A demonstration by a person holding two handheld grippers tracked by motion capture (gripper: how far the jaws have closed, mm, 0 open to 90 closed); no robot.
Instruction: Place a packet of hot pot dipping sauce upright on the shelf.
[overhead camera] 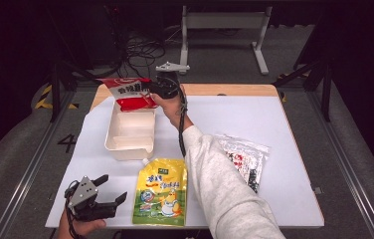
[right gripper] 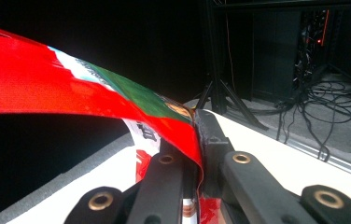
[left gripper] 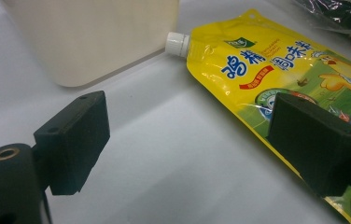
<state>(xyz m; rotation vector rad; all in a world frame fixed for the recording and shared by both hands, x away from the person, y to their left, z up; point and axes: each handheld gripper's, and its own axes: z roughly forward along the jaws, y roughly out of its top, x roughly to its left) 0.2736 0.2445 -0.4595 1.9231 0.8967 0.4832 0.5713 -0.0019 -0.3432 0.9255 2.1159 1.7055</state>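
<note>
- Your right gripper (overhead camera: 151, 92) has its jaws clamped on the edge of a red packet (overhead camera: 128, 90), held in the air over the far end of the cream box (overhead camera: 129, 144).
- The box lies straight below; its long axis runs towards you.
- The packet is glossy red and white, sagging flat.
- Your left gripper (overhead camera: 109, 189) idles wide open and empty, beside the yellow pouch (overhead camera: 161, 191).

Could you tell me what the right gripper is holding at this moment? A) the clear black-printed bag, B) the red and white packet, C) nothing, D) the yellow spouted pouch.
B: the right gripper has its jaws shut on the red and white packet, held above the white tray.
</note>
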